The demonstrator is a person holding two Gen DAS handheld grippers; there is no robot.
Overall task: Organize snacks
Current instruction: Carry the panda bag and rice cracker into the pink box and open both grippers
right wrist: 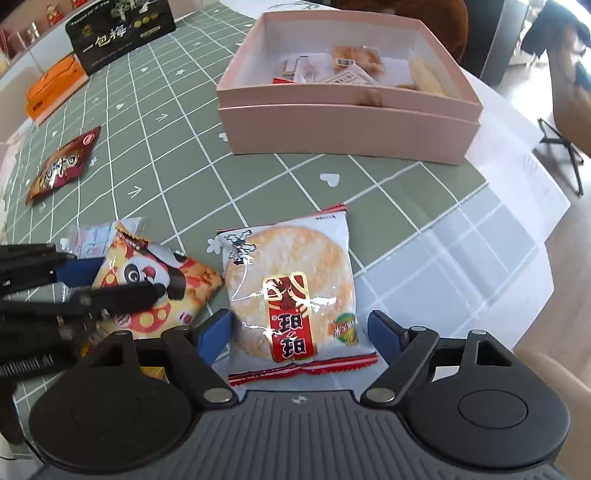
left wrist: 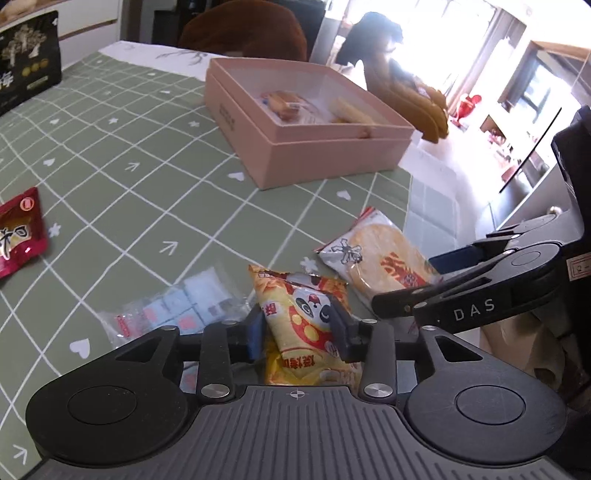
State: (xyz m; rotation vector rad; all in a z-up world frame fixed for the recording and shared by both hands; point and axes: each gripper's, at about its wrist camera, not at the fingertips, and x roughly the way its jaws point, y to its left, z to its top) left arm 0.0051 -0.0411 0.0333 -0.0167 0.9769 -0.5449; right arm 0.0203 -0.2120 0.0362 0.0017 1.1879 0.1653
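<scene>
A yellow-and-red panda snack packet (left wrist: 295, 295) (right wrist: 192, 280) stands tilted on the green checked tablecloth. My left gripper (left wrist: 299, 332) (right wrist: 114, 282) is shut on its middle, a blue pad against each side. Just to its right a round rice-cracker packet (left wrist: 376, 254) (right wrist: 291, 288) lies flat. My right gripper (right wrist: 299, 332) (left wrist: 406, 284) is open and points down over it. Its fingers stand on either side of the packet's near end, and its pads are not pressing on the packet. Further back is the open pink box (left wrist: 332, 147) (right wrist: 332, 125), which holds several wrapped snacks.
A clear packet (left wrist: 184, 302) (right wrist: 92, 236) lies behind the panda packet. A red snack packet (left wrist: 18, 232) (right wrist: 62, 166) is at the left, a black bag (left wrist: 26, 55) (right wrist: 122, 33) and an orange box (right wrist: 51, 88) far left. The table edge (right wrist: 517, 229) runs close on the right.
</scene>
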